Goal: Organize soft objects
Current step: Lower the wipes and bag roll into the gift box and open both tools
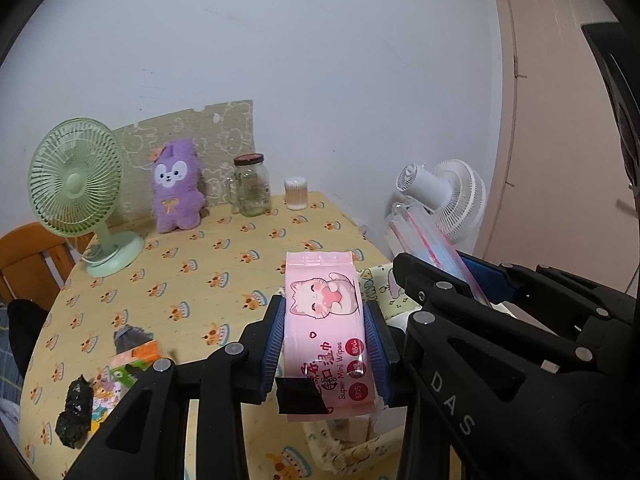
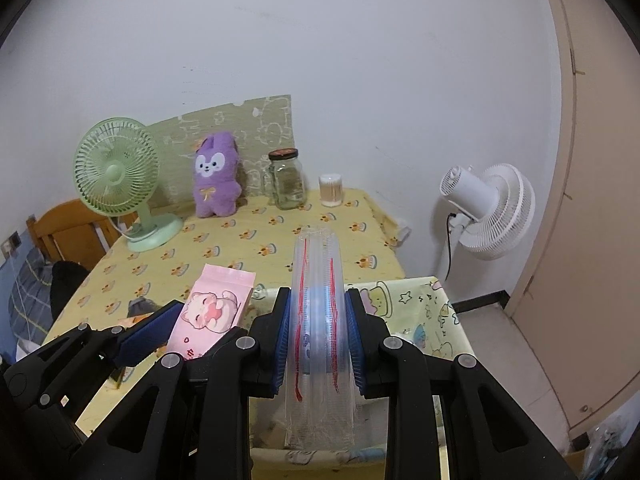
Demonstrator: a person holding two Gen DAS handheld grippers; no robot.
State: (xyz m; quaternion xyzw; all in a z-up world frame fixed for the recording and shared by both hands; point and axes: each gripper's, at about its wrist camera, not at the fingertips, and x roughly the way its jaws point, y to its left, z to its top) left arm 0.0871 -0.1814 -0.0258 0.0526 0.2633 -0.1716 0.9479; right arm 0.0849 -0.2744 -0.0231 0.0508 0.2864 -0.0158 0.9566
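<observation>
Pink wipes pack (image 1: 326, 320) in left claw (image 1: 326, 344), one clear bag stack (image 2: 318, 320) in right claw (image 2: 318, 332).

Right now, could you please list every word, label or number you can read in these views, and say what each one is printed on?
"Super Mini Wipes": on the pink wipes pack held in the left gripper.
"DAS": on the body of the right gripper, seen from the left wrist view.
Chinese characters and red round badges on the wipes pack: too small or blurred to read.
Label on the glass jar: unreadable.
Clear zip bag: no text visible.
</observation>
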